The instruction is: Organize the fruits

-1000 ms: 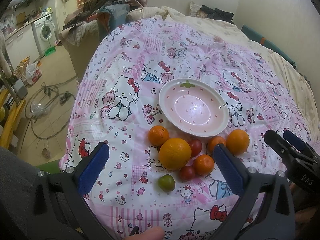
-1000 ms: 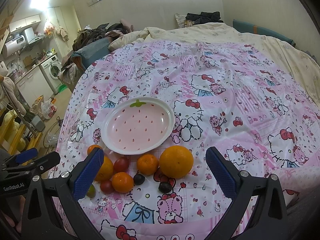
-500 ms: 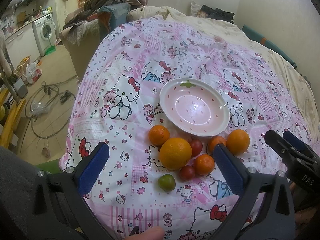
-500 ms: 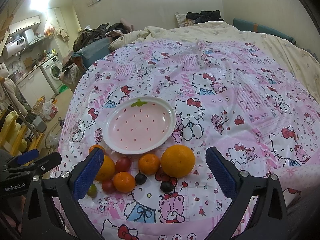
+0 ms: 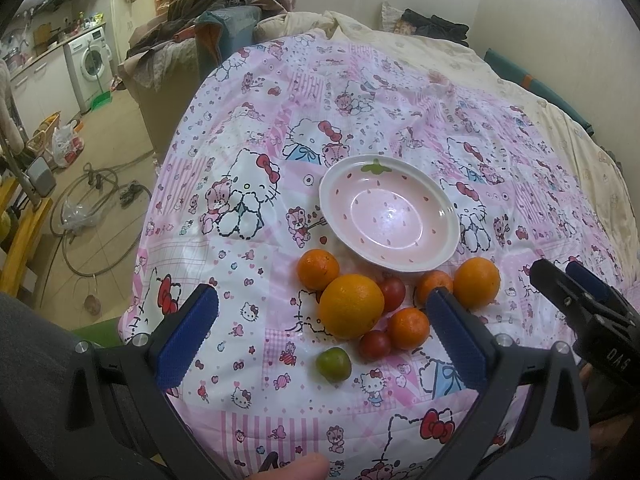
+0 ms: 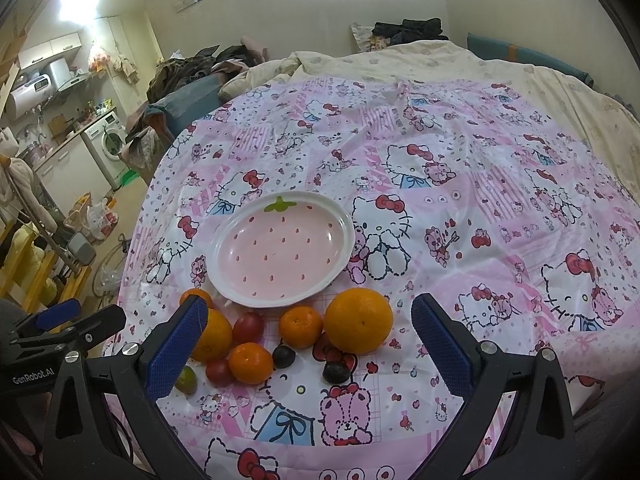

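Note:
An empty pink strawberry plate (image 5: 448, 236) (image 6: 340, 256) lies on the Hello Kitty bedspread. In front of it sit several fruits: a big orange (image 5: 351, 306) (image 6: 212, 336), another orange (image 5: 477, 282) (image 6: 358, 320), small tangerines (image 5: 409, 328) (image 6: 250, 362), red tomatoes (image 5: 374, 345) (image 6: 248, 327), a green fruit (image 5: 333, 364) (image 6: 186, 379) and two dark plums (image 6: 335, 372). My left gripper (image 5: 320, 332) is open and empty, hovering before the fruits. My right gripper (image 6: 306, 344) is open and empty, likewise just short of them.
The bedspread (image 5: 280, 128) covers a bed whose left edge drops to a floor with cables (image 5: 92, 208). A washing machine (image 5: 90, 62) and clothes pile (image 5: 208, 4) stand beyond. Each gripper shows in the other's view (image 5: 592, 320) (image 6: 60, 324).
Both views have shifted very slightly; the plate and fruits sit marginally lower in the right wrist view. Nothing was grasped or moved.

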Tool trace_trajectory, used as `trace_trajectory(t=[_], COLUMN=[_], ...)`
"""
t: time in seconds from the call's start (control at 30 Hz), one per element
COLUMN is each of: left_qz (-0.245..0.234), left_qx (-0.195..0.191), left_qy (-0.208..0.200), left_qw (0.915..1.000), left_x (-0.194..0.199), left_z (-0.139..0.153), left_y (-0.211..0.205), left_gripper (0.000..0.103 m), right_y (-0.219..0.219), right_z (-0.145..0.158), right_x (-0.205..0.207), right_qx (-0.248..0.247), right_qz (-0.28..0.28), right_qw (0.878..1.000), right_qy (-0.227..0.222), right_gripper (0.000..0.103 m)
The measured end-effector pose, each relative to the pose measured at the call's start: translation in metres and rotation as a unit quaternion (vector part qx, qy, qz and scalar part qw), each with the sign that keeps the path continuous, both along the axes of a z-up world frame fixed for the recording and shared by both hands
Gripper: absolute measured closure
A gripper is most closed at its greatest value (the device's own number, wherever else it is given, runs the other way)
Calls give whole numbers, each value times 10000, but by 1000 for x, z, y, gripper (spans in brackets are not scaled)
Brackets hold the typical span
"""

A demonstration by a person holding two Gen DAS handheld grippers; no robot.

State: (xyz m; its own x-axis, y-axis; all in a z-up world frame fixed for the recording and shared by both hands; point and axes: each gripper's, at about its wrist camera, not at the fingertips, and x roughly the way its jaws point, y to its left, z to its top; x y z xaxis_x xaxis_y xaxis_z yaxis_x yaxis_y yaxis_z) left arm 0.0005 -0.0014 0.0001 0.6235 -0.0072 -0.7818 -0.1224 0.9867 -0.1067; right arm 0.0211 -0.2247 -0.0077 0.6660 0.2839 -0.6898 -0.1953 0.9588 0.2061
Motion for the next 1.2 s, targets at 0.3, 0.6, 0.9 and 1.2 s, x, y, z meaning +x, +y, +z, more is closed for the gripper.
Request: trace_trajectory(t=[0.3, 0.6, 0.9, 1.2], left_qz=[-2, 137, 266, 96], left_qx=[-4, -44, 40, -140], left_qy=[7, 262, 1016, 1882], left_qw=[10000, 9996, 9945, 9820], left_x=[-1, 2, 33, 65], left_z=[0, -6, -7, -34], left_y=[2, 13, 22, 24], left_gripper=[0, 0, 0, 0], right_y=[1, -6, -34, -42], right_z=[1, 2, -1, -40], right_x=[0, 10, 57, 104], right_qx=[-1, 115, 357, 341], right_qz=[37, 39, 175, 315], right_qw=[10000, 9995, 9886, 9669], right_qy=[31, 302, 1455, 2508], right_gripper=[0, 0, 0, 0])
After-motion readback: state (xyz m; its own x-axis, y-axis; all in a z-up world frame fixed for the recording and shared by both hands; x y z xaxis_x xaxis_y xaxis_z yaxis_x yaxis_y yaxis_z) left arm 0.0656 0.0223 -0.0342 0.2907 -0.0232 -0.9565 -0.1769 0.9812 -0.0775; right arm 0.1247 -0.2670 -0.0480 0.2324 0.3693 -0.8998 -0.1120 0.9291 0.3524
